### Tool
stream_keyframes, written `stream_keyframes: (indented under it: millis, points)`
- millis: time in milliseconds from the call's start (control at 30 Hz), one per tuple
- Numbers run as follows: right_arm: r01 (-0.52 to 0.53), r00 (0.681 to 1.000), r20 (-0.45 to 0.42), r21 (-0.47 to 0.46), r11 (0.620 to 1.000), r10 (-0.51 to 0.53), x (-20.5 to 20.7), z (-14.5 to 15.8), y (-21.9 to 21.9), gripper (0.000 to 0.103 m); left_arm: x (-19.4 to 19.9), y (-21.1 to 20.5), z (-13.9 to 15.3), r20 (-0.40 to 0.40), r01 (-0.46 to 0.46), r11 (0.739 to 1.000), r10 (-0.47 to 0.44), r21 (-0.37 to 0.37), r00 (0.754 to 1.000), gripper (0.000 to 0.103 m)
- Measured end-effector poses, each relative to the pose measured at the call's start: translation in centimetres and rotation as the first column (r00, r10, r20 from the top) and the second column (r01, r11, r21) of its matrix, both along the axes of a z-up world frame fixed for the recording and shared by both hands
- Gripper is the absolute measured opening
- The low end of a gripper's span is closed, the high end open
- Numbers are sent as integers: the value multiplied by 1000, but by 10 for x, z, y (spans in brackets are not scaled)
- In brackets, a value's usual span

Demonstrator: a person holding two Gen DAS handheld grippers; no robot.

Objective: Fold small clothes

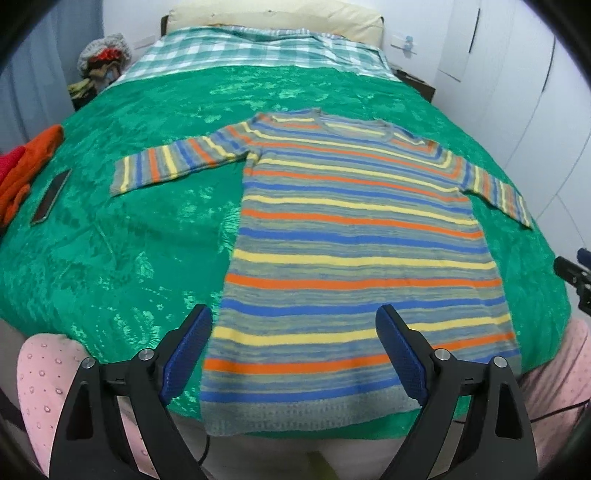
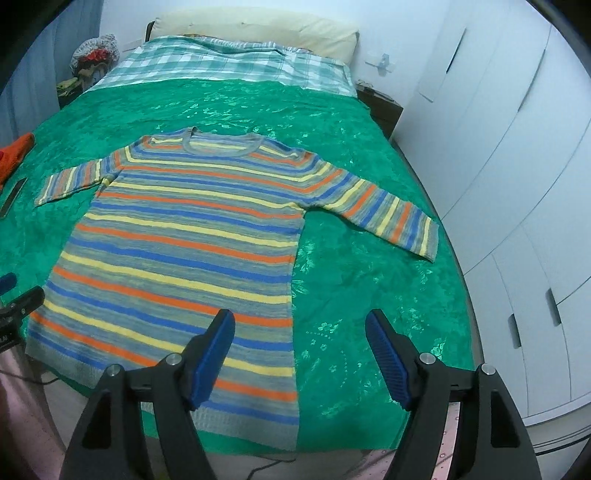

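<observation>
On bed, left wrist view: striped sweater (image 1: 354, 236) laid flat, face up, on the green bedspread (image 1: 129, 240); hem at the near edge of the bed, neckline toward the far end.
Sleeves: both spread out sideways from the body, lying on the bedspread.
Left gripper (image 1: 293, 314): wide open, nothing between the blue pads (image 1: 186, 350); hovers over the hem's left part, no contact seen.
Left edge of bed: black phone (image 1: 50, 201) flat on the bedspread, orange cloth (image 1: 27, 162) just beyond it.
Far end of bed: checked blanket (image 1: 251, 48), cream pillow (image 1: 273, 16) behind it.
Right edge of frame: part of the other gripper, black with blue.

On bed, right wrist view: sweater (image 2: 177, 243) fills the left-centre; right sleeve reaches toward the right edge of the bed.
Right gripper (image 2: 299, 317): wide open, holding nothing; left finger above the hem's right corner, right finger above bare bedspread (image 2: 369, 280).
Beside bed, right: white wardrobe doors (image 2: 517, 184).
</observation>
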State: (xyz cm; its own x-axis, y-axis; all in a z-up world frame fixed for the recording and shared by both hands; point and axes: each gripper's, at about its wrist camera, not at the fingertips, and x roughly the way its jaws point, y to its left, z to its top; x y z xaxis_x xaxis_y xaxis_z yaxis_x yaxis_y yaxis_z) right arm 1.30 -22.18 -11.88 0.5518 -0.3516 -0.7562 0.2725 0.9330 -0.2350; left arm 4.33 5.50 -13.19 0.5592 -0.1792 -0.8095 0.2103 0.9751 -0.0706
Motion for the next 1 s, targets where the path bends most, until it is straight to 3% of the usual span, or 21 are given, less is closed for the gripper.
stream_keyframes:
  millis: [100,300,500,833,1000]
  points:
    - [4,1000,7,12,1000,-5,1,-5,-1,75,-1,4,-9,20,-14,1000,14,19,1000,93]
    - [14,994,111,44,999,-18,-6,-36,-5,78,1,9,-25,22,-45,998,44,35,999,93]
    - [43,994,93,66,997,-49,-7,-56,-10,78,-3,5,-29,52,-43,997,40,67,998,94]
    - [33,996,78,26,999,-35,-4,-68,-3,78,-4,-9,-28,90,-5,992,-7,128,996,94]
    - [27,998,60,93,995,-33,1,-69,-11,78,-7,-11,-24,119,-7,989,-11,151,993,94]
